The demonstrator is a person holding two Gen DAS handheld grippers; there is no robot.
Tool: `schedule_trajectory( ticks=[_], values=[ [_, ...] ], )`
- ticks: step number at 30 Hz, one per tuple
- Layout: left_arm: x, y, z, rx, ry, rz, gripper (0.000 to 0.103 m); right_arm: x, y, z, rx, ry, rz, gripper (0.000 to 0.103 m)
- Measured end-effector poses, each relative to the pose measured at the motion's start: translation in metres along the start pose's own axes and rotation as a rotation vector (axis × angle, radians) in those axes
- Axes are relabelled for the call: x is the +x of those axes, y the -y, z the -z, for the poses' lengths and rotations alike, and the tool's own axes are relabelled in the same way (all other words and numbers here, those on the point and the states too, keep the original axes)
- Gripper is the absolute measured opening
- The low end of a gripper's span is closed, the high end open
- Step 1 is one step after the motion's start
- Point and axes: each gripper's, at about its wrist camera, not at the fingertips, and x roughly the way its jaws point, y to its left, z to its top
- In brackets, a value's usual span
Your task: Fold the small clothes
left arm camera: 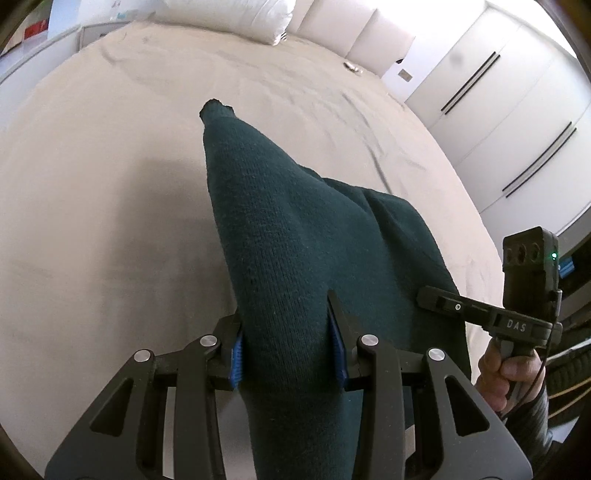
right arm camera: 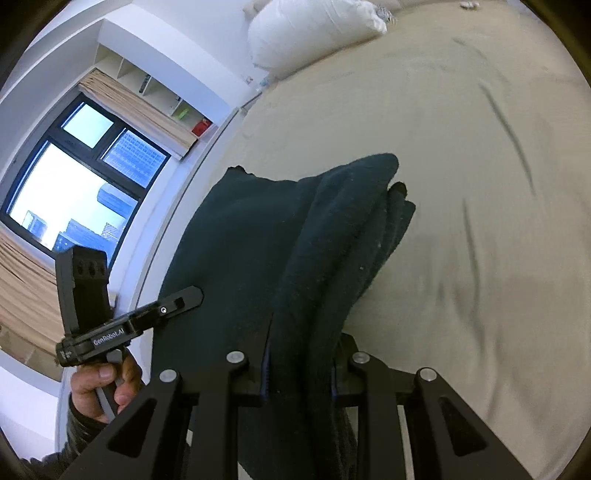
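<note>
A dark green knitted garment (left arm camera: 288,236) hangs between both grippers above a beige bed (left arm camera: 92,206). My left gripper (left arm camera: 288,314) is shut on a thick fold of it, and the cloth drapes forward over the fingers, hiding the left fingertip. My right gripper (right arm camera: 303,332) is shut on another bunched edge of the same garment (right arm camera: 332,229); its fingertips are buried in the folds. The right gripper also shows at the right edge of the left wrist view (left arm camera: 443,299), and the left gripper shows at the left of the right wrist view (right arm camera: 184,299).
The beige bed sheet (right arm camera: 461,147) spreads under the garment. White pillows (left arm camera: 236,18) lie at the headboard. White wardrobe doors (left arm camera: 498,92) stand to the right of the bed. A window (right arm camera: 74,184) and wall shelves (right arm camera: 147,88) are beyond the bed's left side.
</note>
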Motion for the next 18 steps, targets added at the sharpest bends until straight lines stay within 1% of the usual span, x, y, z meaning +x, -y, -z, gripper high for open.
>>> schedule_trajectory(
  ticks=[2,5,7,8,9,10,12,14,16,17,18],
  values=[
    [0.004,-0.015,0.015,-0.009,-0.019,-0.007,0.035,0.013,0.004,0.011,0.013,-0.025,0.016,0.024],
    [0.034,-0.037,0.026,-0.022,-0.051,-0.038,0.039,0.032,0.023,0.025,0.061,-0.049,0.034,0.026],
    [0.047,-0.046,0.03,-0.048,-0.028,-0.017,0.052,0.037,0.038,0.031,0.11,-0.048,0.023,0.039],
    [0.048,-0.05,0.033,-0.06,-0.006,-0.002,0.056,0.037,0.045,0.034,0.132,-0.035,0.011,0.043],
    [0.048,-0.054,0.036,-0.071,0.006,0.001,0.061,0.037,0.047,0.036,0.142,-0.019,-0.005,0.047],
    [0.048,-0.059,0.037,-0.082,0.015,0.004,0.062,0.035,0.05,0.039,0.145,-0.009,-0.02,0.047],
    [0.046,-0.057,0.039,-0.082,0.029,0.005,0.062,0.027,0.052,0.042,0.152,0.007,-0.013,0.049],
    [0.038,-0.053,0.041,-0.073,0.046,-0.029,0.062,0.014,0.05,0.043,0.151,0.037,0.022,0.053],
    [0.021,-0.05,0.043,-0.048,0.094,-0.084,0.062,-0.003,0.05,0.046,0.15,0.081,0.059,0.054],
    [0.01,-0.045,0.045,-0.031,0.134,-0.122,0.062,-0.012,0.047,0.046,0.155,0.104,0.078,0.054],
    [-0.001,-0.042,0.046,-0.026,0.167,-0.143,0.062,-0.02,0.045,0.043,0.154,0.123,0.096,0.054]
  ],
)
